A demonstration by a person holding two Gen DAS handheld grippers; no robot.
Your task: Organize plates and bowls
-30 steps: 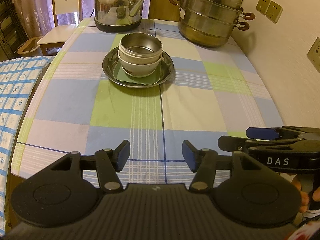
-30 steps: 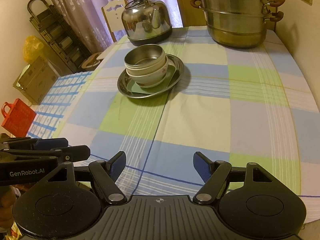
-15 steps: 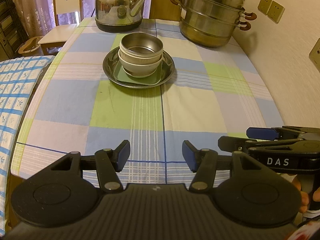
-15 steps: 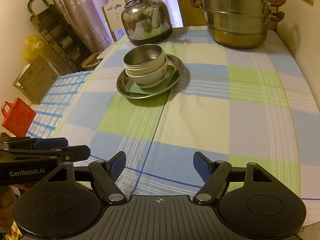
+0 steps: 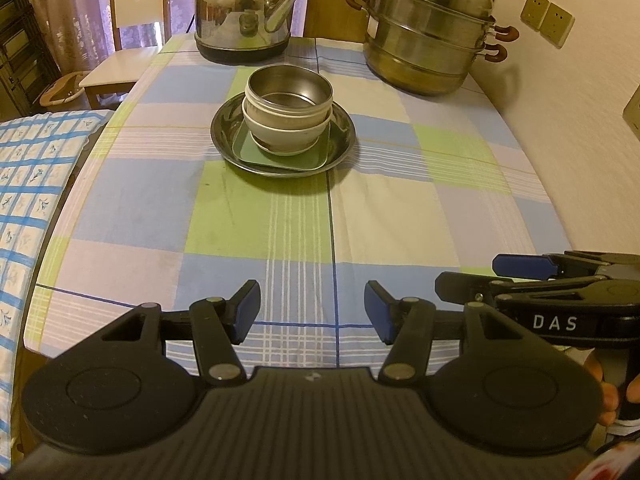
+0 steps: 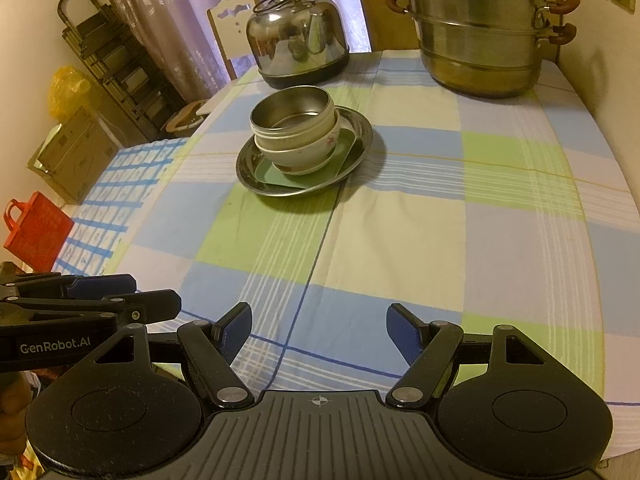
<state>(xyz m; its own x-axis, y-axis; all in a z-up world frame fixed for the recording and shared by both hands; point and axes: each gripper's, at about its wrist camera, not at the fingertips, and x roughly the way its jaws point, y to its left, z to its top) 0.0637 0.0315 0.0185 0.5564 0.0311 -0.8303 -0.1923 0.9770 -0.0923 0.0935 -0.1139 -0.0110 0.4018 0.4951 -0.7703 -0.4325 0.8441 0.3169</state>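
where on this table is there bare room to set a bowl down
The checked tablecloth lies bare between the round metal plate and both open grippers, and to the right of the plate toward the wall. The far end is crowded: kettle and steamer pot stand behind the stacked bowls.

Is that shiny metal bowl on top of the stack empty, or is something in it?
Empty, as far as both views show: the metal bowl sits upright in the white bowl, its bare steel bottom visible.
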